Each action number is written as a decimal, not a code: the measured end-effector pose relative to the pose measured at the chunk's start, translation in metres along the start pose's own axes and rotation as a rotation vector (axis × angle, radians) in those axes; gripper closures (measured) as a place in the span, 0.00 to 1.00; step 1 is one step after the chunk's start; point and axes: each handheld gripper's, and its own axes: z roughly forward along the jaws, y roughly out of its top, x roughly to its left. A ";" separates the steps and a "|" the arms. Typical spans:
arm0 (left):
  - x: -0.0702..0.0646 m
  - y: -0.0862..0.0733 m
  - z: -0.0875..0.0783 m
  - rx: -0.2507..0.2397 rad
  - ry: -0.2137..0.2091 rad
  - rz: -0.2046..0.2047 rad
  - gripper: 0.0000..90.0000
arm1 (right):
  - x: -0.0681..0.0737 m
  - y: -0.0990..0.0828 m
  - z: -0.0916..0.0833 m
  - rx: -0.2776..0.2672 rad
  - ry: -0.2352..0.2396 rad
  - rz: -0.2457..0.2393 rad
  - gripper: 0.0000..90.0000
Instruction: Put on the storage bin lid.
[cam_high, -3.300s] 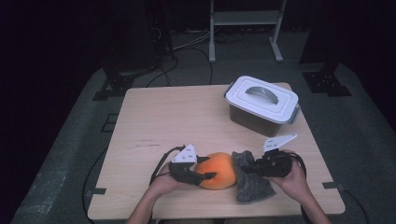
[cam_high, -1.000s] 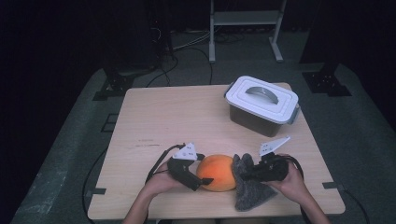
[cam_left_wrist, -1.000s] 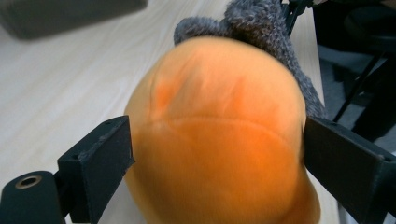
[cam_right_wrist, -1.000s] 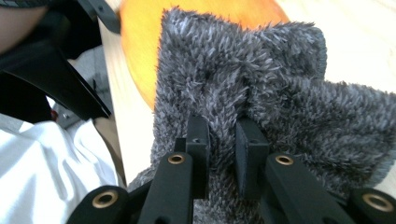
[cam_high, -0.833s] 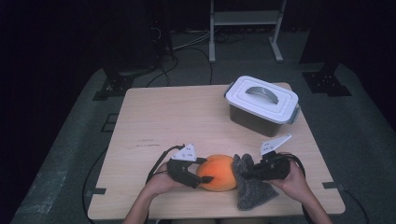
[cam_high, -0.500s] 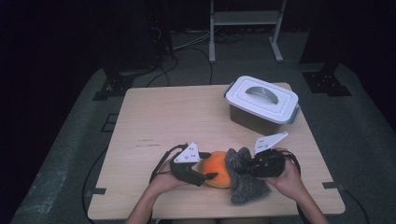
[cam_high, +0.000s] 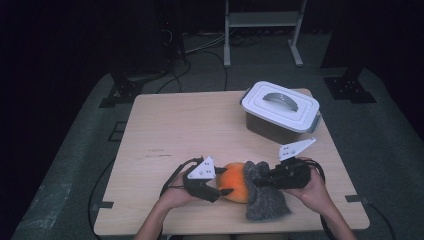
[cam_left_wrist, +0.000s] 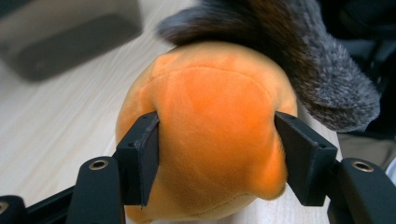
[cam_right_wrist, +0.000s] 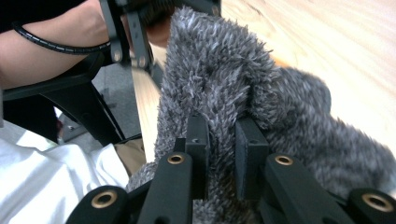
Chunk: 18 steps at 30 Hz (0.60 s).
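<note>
An orange plush ball (cam_high: 235, 181) lies near the table's front edge. My left gripper (cam_high: 223, 183) reaches in from its left. Its jaws have just been closing with the ball (cam_left_wrist: 210, 135) between them, and both pads (cam_left_wrist: 148, 154) now dent its sides, as the left gripper (cam_left_wrist: 219, 158) view shows. A grey fuzzy cloth (cam_high: 267, 200) drapes against the ball's right side and hangs down to the table. My right gripper (cam_high: 257, 182) is shut on a fold of it. In the right gripper view the two jaws of the gripper (cam_right_wrist: 223, 135) pinch the cloth (cam_right_wrist: 289, 107).
A grey box with a white handled lid (cam_high: 281, 110) stands at the back right of the wooden table (cam_high: 190, 125). Cables trail from both grippers toward the front edge. Dark floor and stand legs surround the table.
The left jaws have closed onto the orange ball. The right gripper has risen a little, lifting the grey cloth against the ball's right side.
</note>
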 end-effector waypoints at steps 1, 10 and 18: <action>0.000 0.000 0.000 0.000 0.000 0.000 0.40 | 0.000 0.000 0.000 0.000 0.000 0.000 0.86; 0.009 -0.004 0.005 -0.008 -0.060 -0.201 0.14 | -0.001 -0.007 0.016 0.095 -0.007 -0.003 0.86; 0.000 0.001 0.007 -0.023 -0.022 -0.097 0.29 | 0.012 0.004 0.017 0.055 0.002 -0.052 0.87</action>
